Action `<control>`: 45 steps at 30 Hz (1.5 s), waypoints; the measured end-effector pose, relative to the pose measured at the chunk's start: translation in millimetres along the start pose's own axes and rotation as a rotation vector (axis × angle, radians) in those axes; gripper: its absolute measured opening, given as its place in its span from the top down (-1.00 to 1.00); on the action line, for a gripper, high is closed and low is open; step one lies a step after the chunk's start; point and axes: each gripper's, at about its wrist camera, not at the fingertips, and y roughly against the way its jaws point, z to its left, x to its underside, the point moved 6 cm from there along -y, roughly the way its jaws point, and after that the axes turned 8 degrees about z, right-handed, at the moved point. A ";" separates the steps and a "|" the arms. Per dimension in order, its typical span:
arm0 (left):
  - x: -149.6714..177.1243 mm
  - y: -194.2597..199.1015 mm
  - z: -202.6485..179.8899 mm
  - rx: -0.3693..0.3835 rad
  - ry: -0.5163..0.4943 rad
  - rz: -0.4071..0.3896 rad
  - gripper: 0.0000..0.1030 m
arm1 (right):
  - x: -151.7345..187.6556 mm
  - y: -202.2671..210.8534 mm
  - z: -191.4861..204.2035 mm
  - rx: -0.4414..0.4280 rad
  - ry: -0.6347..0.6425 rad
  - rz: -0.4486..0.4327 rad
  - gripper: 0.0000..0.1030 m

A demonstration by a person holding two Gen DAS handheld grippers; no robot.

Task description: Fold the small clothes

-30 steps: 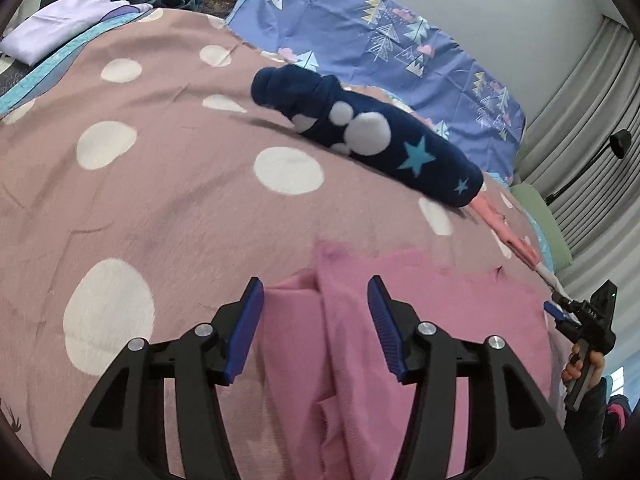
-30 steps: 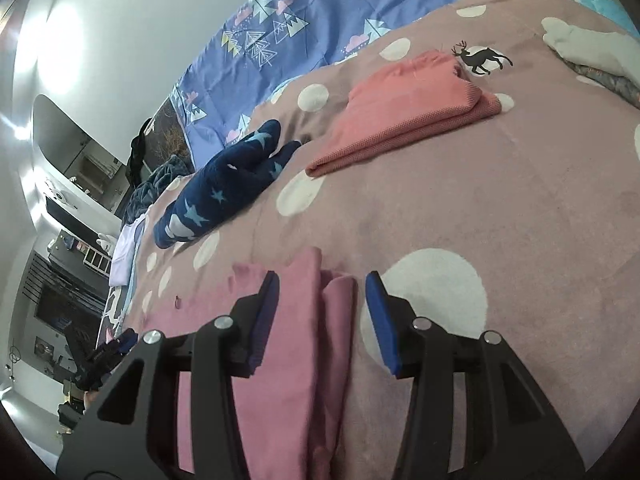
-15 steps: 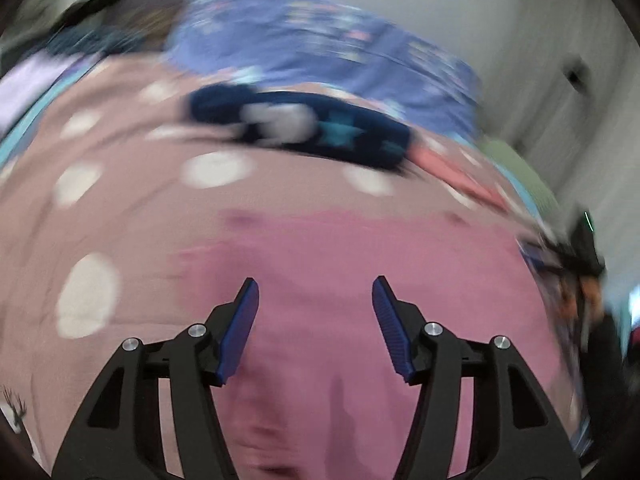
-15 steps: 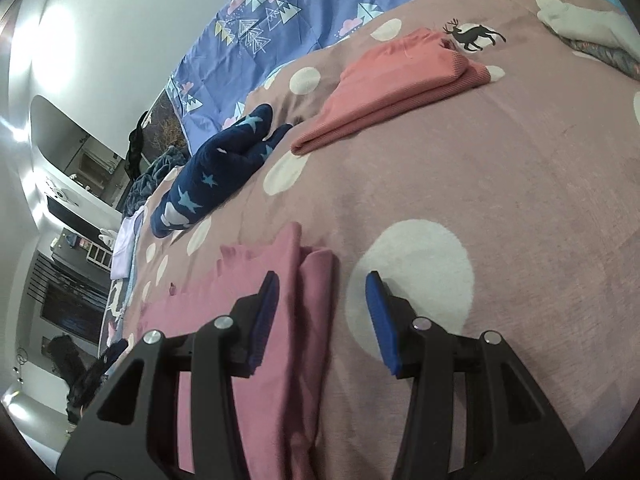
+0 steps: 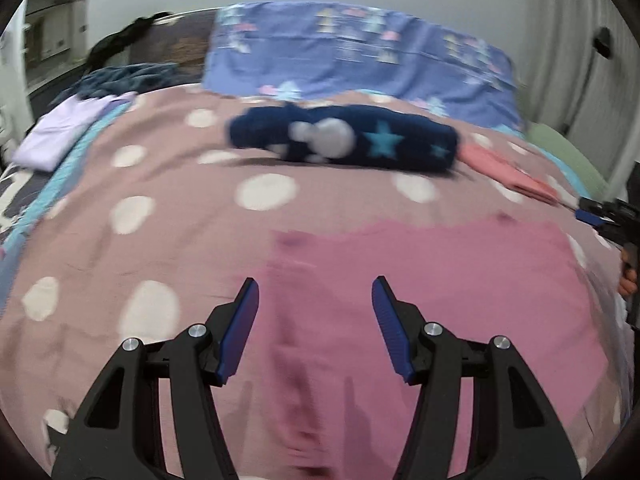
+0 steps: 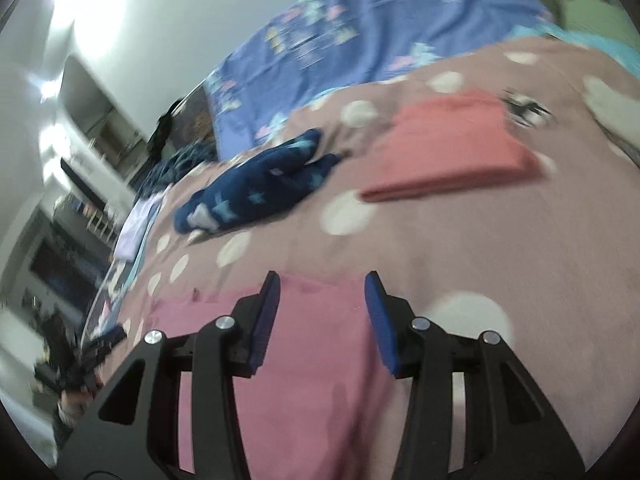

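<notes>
Now spread flat rather than bunched, pink garment (image 5: 440,280) under both wide-open, empty claws, left gripper (image 5: 315,292) and right gripper (image 6: 322,285), navy star-print bundle (image 5: 344,142) at 12 o'clock.

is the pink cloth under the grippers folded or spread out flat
Spread flat: the pink cloth lies as one wide sheet on the dotted blanket, reaching from the left gripper across to the right gripper.

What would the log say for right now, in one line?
task: fold small clothes | left gripper: open | right gripper: open | pink cloth: flat on bed, unheld
</notes>
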 end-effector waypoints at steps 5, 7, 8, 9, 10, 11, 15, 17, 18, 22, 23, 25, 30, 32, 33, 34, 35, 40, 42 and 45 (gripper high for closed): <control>-25.4 -17.3 -7.8 -0.009 -0.104 0.023 -0.15 | -8.6 -62.2 36.1 0.030 0.124 0.134 0.11; -36.6 -33.1 -30.2 0.013 -0.201 0.045 -0.15 | -8.5 -87.5 43.8 0.078 0.174 0.178 0.11; -41.1 -42.7 -42.8 0.025 -0.256 0.060 -0.15 | -8.0 -98.0 46.2 0.090 0.193 0.198 0.11; -45.0 -52.7 -55.1 0.037 -0.307 0.077 -0.15 | -7.1 -106.1 48.7 0.099 0.210 0.216 0.12; -48.1 -66.0 -70.0 0.048 -0.370 0.102 -0.15 | -6.4 -115.0 52.5 0.106 0.237 0.238 0.13; -49.1 -77.7 -80.9 0.046 -0.418 0.126 -0.15 | -5.1 -120.7 54.7 0.114 0.260 0.253 0.14; -46.6 -122.2 -106.0 0.032 -0.568 0.242 -0.03 | -2.4 -130.3 63.1 0.151 0.352 0.285 0.23; -44.2 -125.8 -113.6 0.093 -0.583 0.257 0.40 | -1.6 -132.7 61.9 0.173 0.376 0.292 0.82; -44.3 -124.9 -115.2 0.108 -0.582 0.254 0.88 | 0.0 -134.8 58.8 0.178 0.383 0.310 1.00; -52.7 -111.6 -105.5 0.077 -0.516 0.171 1.00 | -5.5 -122.5 56.5 0.222 0.382 0.207 1.00; -54.3 -113.5 -97.7 0.067 -0.488 0.174 1.00 | -11.0 -120.1 48.6 0.239 0.351 0.187 1.00; -54.2 -122.8 -81.6 0.001 -0.450 0.185 1.00 | -20.5 -122.7 25.2 0.265 0.248 0.198 1.00; -52.8 -97.4 -66.4 0.102 -0.375 0.145 0.88 | -11.1 -105.5 32.5 0.134 0.235 0.203 0.89; -54.6 -91.9 -70.0 0.115 -0.387 0.146 0.49 | -8.6 -102.5 42.2 0.136 0.283 0.209 0.58; -51.9 -93.5 -74.7 0.094 -0.423 0.167 0.37 | -8.5 -103.7 45.6 0.149 0.297 0.215 0.40; -51.2 -100.1 -81.1 0.082 -0.456 0.186 0.35 | -8.7 -108.1 48.9 0.164 0.305 0.229 0.35; -47.6 -106.1 -87.1 0.066 -0.492 0.206 0.35 | -7.2 -113.7 52.1 0.169 0.313 0.252 0.32; -38.5 -122.0 -102.3 0.008 -0.578 0.215 0.93 | 4.7 -142.0 57.4 0.320 0.406 0.282 0.93; -36.4 -112.4 -104.8 -0.023 -0.600 0.155 0.93 | 2.3 -129.6 62.8 0.318 0.396 0.211 0.95; -34.0 -117.3 -89.0 -0.060 -0.566 0.149 0.92 | -2.8 -127.0 43.8 0.349 0.344 0.201 0.95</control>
